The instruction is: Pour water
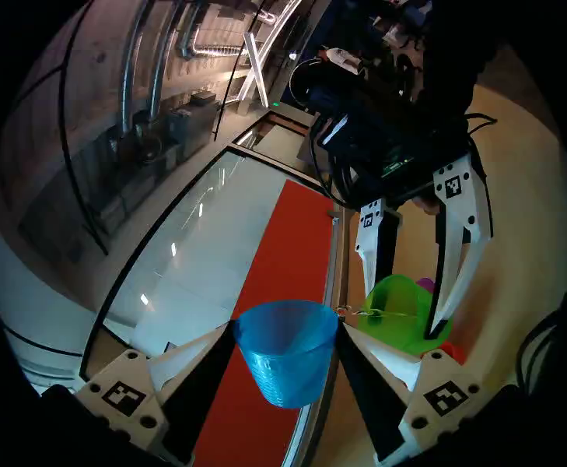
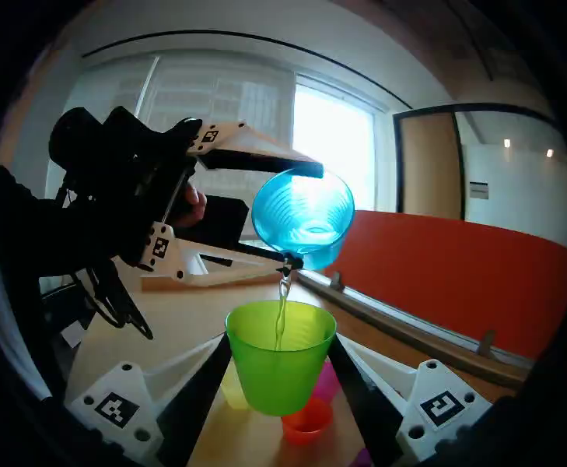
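Blue plastic cup (image 2: 302,218) is clamped between the fingers of the left gripper (image 1: 285,331), one finger pressing on each side of its wall. In the right gripper view this cup is tipped well over, its mouth turned sideways, above the green cup (image 2: 279,366) and not touching it. A thin stream of water (image 2: 281,303) runs from the blue cup's lower rim into the green cup's mouth. The right gripper (image 2: 279,342) has its fingers closed on the green cup, which is held upright over the wooden worktop (image 2: 166,319). Near the green cup's base sit a small orange cup (image 2: 306,420), a yellow cup (image 2: 235,389) and a pink cup (image 2: 327,381), the last two partly hidden. A red partition (image 2: 470,272) runs along the worktop's far edge.
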### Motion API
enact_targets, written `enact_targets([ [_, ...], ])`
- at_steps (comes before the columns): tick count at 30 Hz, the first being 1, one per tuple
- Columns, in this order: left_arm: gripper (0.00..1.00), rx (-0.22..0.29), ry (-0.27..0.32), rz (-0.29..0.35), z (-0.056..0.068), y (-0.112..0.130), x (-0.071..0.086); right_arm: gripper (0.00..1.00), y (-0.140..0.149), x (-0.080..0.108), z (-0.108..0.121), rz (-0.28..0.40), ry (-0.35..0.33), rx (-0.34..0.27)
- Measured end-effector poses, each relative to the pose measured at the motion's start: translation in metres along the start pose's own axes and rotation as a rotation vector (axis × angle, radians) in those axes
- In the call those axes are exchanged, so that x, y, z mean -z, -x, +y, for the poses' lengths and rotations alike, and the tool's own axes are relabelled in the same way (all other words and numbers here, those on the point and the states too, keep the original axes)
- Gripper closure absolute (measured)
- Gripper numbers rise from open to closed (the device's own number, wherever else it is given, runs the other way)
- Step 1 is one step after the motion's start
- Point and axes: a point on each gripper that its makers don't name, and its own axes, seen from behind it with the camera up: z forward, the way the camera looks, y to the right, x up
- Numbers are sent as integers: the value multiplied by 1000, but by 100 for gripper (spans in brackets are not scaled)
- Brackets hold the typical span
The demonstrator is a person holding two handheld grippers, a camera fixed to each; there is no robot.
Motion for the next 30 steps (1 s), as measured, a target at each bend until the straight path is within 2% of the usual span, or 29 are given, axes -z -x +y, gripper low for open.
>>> enact_targets([
  [30, 11, -49, -11, -6, -4, -1, 7, 10, 0, -1, -2, 4, -3, -1],
])
